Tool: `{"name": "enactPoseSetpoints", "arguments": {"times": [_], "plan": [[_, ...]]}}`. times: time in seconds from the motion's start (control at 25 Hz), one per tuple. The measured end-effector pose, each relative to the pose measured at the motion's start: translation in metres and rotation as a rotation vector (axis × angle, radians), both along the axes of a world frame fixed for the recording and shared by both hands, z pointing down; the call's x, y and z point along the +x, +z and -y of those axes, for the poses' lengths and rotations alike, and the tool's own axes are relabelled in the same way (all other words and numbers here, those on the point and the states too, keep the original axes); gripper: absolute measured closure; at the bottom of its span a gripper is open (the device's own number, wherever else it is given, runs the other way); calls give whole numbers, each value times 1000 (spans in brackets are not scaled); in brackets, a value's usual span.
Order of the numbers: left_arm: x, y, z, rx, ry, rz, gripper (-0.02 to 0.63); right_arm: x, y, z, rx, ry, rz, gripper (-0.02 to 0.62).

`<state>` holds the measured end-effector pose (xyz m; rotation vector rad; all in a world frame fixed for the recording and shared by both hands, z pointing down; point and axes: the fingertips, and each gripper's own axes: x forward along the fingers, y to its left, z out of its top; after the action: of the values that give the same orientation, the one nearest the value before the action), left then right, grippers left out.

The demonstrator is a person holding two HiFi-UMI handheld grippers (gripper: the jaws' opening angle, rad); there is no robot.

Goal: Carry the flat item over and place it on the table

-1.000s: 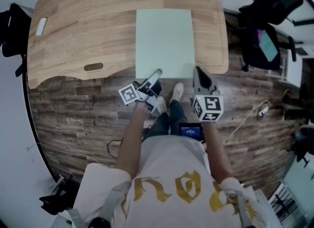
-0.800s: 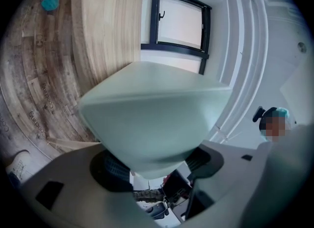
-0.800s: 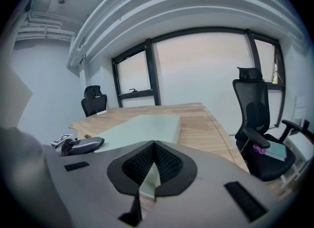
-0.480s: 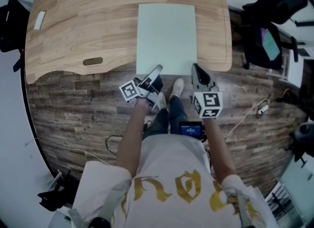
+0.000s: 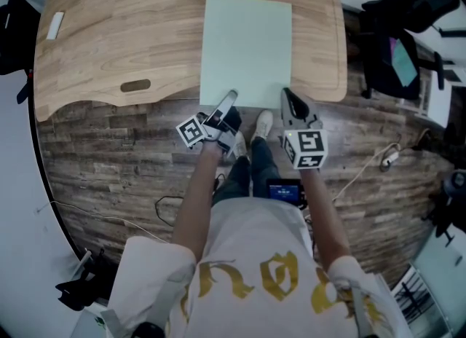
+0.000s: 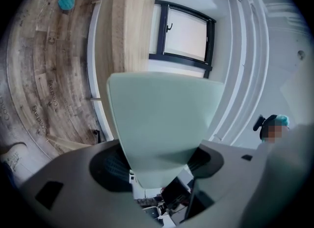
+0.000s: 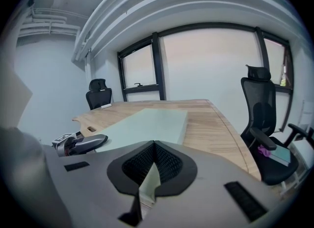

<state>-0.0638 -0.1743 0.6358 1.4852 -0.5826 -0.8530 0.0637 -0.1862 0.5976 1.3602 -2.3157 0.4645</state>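
Two tools: one in each of the person's hands, both at the near edge of the flat board [image 5: 246, 49]
Left tool [image 5: 231, 96]: at the board's near-left corner, pointing roughly level
Left tool's jaws: standing wide, with the pale green board filling the gap from pad to pad, so it is pinching the board
Right tool [image 5: 287, 95]: at the board's near-right corner, tilted downward
Right tool's jaws: pressed nearly together on a thin sliver of the board's edge, which shows between the dark ribbed pads
Board: pale green, rectangular, its long sides running away from the person
Board's place: lying over the right half of the wooden bench [image 5: 131, 30], its near edge about level with the bench's near edge
Contact with bench: the far end looks to be down on the wood in the right gripper view; whether the near end rests or is held just above cannot be told
Bench: light wood with rounded corners and an oval slot [image 5: 135, 85] near its front edge, left of the board
Small white item [image 5: 55, 25]: at the bench's far-left corner, well apart from the board
Chair [image 5: 408, 38]: black office chair, beside the bench's right end
Floor [image 5: 109, 162]: dark wood-pattern planks, with a pale cable [image 5: 364, 176] lying at the right
Person: standing close to the bench, white shoes [image 5: 263, 134] just below the board's near edge
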Motion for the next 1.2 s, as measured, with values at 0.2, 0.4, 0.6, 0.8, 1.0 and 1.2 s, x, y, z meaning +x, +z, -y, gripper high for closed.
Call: {"name": "enactPoseSetpoints", "arguments": {"times": [0.2,0.4,0.6,0.8,1.0,1.2], "plan": [[-8,12,0,-39,-46,2,299,-8,7,0,-15,-26,-21,598],[-9,15,-1,-67,-63,2,299,-13,18,-2,-43,-43,-37,598],[-11,18,-1,-98,-78,7,299,-14,26,0,-47,-46,-61,598],[-9,18,-2,-136,-74,8,299,-12,29,0,-56,-47,-73,598],[-12,22,-1,-154,-78,88,299,-14,29,3,-52,-52,-69,598],[-11,22,-3,-202,-82,92,299,-11,32,3,-48,-49,-75,598]]}}
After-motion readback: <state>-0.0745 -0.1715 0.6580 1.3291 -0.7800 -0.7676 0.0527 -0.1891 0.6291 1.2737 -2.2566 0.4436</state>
